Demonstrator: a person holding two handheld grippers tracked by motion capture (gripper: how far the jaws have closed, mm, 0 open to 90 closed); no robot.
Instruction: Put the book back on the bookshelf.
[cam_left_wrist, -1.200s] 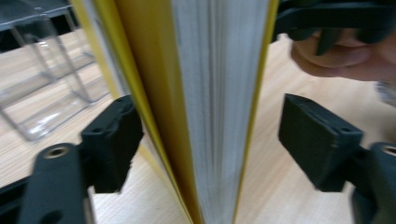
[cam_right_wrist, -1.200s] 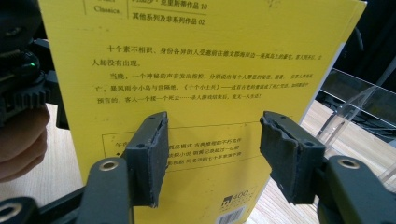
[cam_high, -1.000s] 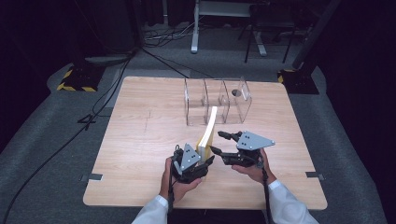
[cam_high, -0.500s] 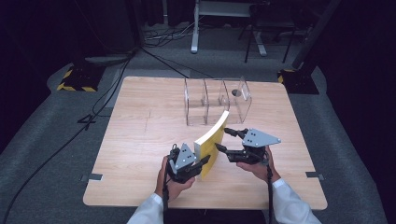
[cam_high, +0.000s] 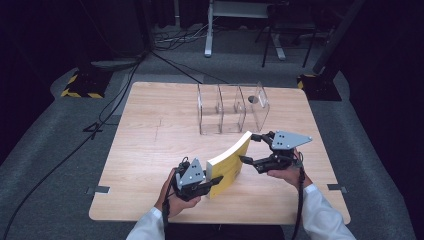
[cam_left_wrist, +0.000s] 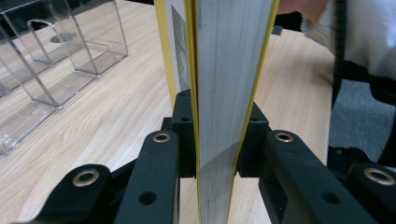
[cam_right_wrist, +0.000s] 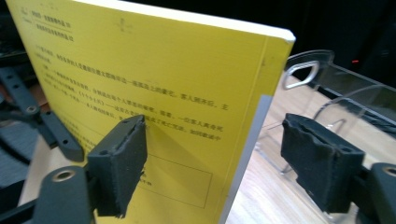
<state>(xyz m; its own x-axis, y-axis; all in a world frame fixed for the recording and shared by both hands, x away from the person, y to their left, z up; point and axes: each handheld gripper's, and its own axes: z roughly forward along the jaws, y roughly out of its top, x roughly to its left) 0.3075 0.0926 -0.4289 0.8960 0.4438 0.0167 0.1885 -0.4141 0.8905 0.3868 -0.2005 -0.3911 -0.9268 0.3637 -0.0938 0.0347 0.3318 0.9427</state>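
The yellow book (cam_right_wrist: 154, 107) runs off the right gripper view's edges at nine and six o'clock. Its cover print is too small to read. The small dark thing (cam_high: 252, 99) in the clear organizer (cam_high: 231, 107) at twelve o'clock can't be identified.

The bench (cam_high: 150, 150) is pale wood with fine grain and a matt, smooth face. At upper centre of the high view, the file organizer (cam_high: 232, 107) is clear glossy plastic. The book (cam_right_wrist: 154, 107) has a smooth yellow paper cover with a soft sheen, and its page edges look greyish white. The right hand-held gripper (cam_right_wrist: 215, 170) carries rough, matt black pads (cam_right_wrist: 122, 163); the left hand-held gripper (cam_left_wrist: 217, 140) looks hard black plastic with brass-coloured metal rivets.
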